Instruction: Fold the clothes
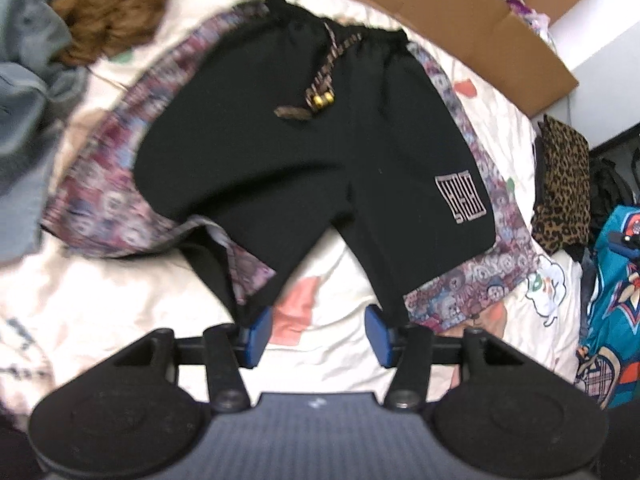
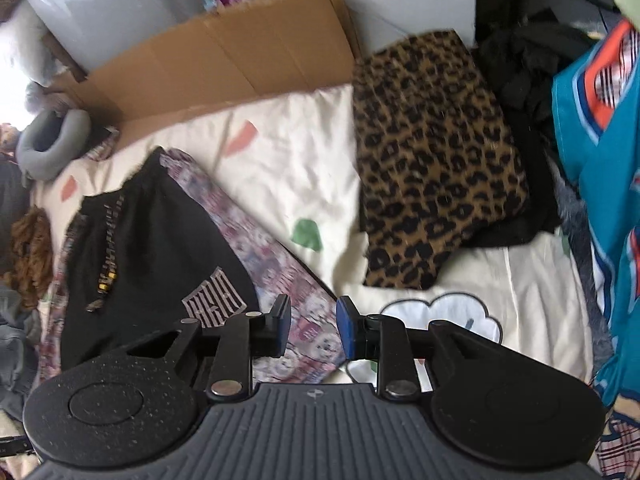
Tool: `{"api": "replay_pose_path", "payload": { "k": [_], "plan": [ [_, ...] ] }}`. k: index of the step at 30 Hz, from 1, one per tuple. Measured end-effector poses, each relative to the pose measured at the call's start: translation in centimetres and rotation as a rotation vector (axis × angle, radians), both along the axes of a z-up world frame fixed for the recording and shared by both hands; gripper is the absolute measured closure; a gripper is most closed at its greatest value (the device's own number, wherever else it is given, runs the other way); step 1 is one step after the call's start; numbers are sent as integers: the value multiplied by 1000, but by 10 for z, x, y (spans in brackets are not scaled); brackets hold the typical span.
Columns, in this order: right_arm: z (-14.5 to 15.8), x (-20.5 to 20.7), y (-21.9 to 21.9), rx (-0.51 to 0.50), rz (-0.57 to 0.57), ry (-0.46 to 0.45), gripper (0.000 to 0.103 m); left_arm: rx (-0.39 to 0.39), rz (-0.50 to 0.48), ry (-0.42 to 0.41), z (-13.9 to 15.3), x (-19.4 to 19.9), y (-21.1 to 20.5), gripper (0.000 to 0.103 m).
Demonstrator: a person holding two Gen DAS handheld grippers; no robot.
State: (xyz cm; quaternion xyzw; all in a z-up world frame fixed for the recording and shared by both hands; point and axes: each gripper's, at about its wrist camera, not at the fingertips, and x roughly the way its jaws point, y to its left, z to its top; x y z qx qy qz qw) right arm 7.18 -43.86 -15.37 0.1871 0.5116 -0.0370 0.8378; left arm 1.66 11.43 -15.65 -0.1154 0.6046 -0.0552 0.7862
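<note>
Left gripper, blue pads parted with only bedsheet showing between them, nothing held; poised over the gap between the two leg hems of the black shorts. Right gripper, blue pads set narrower yet still apart, likewise empty, above the patterned side panel at the hem of the shorts.

Black shorts spread flat and face up on the cream bedsheet, waistband away from the grippers, legs toward them. Braided drawstring with two gold beads lying down the front of the shorts from the waistband. Grey line-pattern emblem on one leg of the shorts, near its hem. Purple-and-pink printed side panels running down both outer edges of the shorts; one leg hem partly turned over, printed fabric showing beside black.

Beyond the waistband of the shorts: flattened cardboard box. To the emblem side of the shorts, well apart: folded leopard-print garment on the sheet, atop dark clothing; farther still, teal printed fabric. On the opposite side of the shorts: grey-blue clothing and brown curly material. Grey neck pillow past the waistband corner of the shorts, beside the cardboard.
</note>
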Motion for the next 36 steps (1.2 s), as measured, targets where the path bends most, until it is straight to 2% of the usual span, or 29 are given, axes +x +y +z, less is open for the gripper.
{"api": "replay_pose_path", "payload": {
  "k": [2,6,9,11,19,24,28,33,36],
  "plan": [
    [17,2,1,1,17,-12,68,12,16,-11,16,-3,7,49],
    [50,5,-1,25,20,-34,66,16,40,-21,49,-10,22,48],
    [75,7,-3,68,16,-47,56,28,67,-20,73,-18,39,48],
    [92,11,-4,108,25,-48,53,43,77,-18,89,-22,49,48],
    [152,24,8,142,72,-66,47,65,149,-65,149,-36,82,48],
    [176,23,23,167,91,-75,45,94,117,-138,183,-39,82,48],
    [190,21,36,201,118,-93,44,96,112,-180,200,-42,81,48],
    [192,21,51,252,130,-101,44,131,77,-183,211,-39,75,48],
    [189,18,62,287,96,-99,44,136,74,-183,216,-35,73,48]
  ]
}}
